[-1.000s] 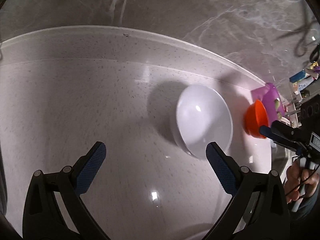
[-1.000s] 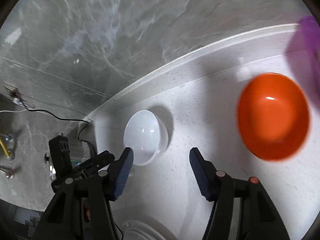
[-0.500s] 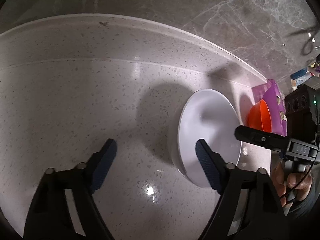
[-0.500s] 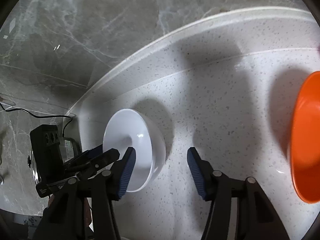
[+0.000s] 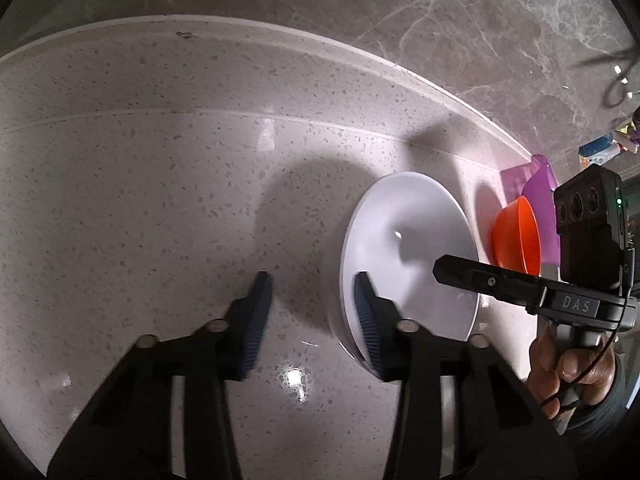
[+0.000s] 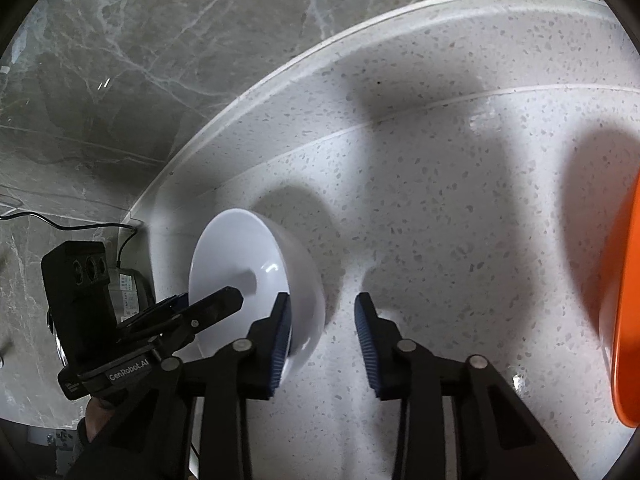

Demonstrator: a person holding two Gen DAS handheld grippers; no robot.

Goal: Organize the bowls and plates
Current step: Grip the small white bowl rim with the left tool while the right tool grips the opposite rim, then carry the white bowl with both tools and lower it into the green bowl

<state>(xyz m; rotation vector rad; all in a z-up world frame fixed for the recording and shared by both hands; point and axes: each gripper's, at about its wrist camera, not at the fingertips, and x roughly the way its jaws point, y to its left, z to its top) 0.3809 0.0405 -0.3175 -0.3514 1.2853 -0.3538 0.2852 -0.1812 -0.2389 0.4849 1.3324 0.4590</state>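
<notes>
White bowl [image 5: 408, 256] sits upright on the speckled stone counter [image 5: 160, 200], near the middle, a short way out from the raised back edge. Both claws straddle its rim from opposite sides, which looks like a two-handed lift.

Left gripper [image 5: 310, 320]: one blue pad [image 5: 366, 316] is inside the bowl over the near-left rim, the other outside on the counter. Jaws are closing, wall between them, but a gap still shows on the outer side, so no clamp yet.

Right gripper [image 6: 324, 336]: left pad [image 6: 280, 340] sits against or just inside the bowl's right rim, right pad is out over bare counter. Also closing, rim between the pads, not pinched yet. Its finger shows in the left wrist view reaching over the bowl's right side.

Orange bowl [image 5: 518, 240] waits further right, just beside a purple container [image 5: 540, 184] at the counter's far-right end. My read: white bowl gets carried toward the orange one for nesting.

Risk: glossy thin rim, uneven closure could tip it.
</notes>
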